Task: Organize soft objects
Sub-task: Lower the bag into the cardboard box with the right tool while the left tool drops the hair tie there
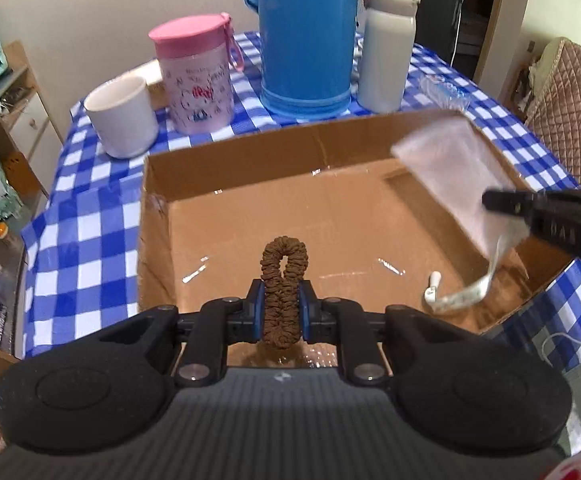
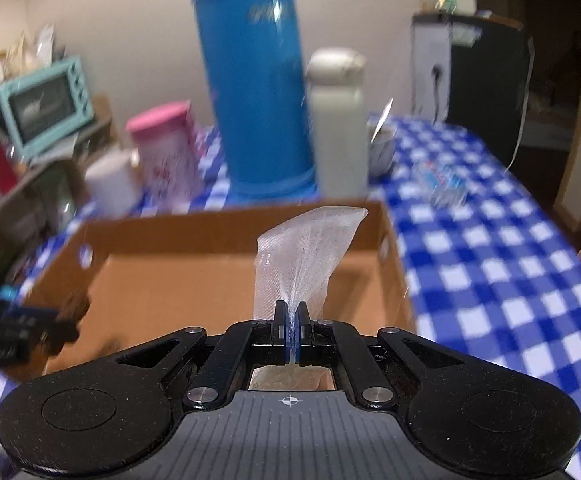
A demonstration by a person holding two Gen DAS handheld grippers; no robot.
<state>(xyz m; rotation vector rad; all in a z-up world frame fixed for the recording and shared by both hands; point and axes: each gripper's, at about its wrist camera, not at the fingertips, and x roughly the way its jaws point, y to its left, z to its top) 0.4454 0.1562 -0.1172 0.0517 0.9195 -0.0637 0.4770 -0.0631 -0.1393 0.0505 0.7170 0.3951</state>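
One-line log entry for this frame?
left tongs: shut on scrunchie | right tongs: shut on mesh bag | both over box

A brown scrunchie (image 1: 283, 292), ruffled and squeezed into a narrow upright loop, is pinched in the left gripper (image 1: 281, 304) over the near edge of the open cardboard box (image 1: 226, 168). Off to the right, a white mesh pouch (image 2: 306, 256), sheer and crumpled, hangs above the box clamped in the right gripper (image 2: 291, 322); its white strap (image 1: 466, 292) dangles down into the box.
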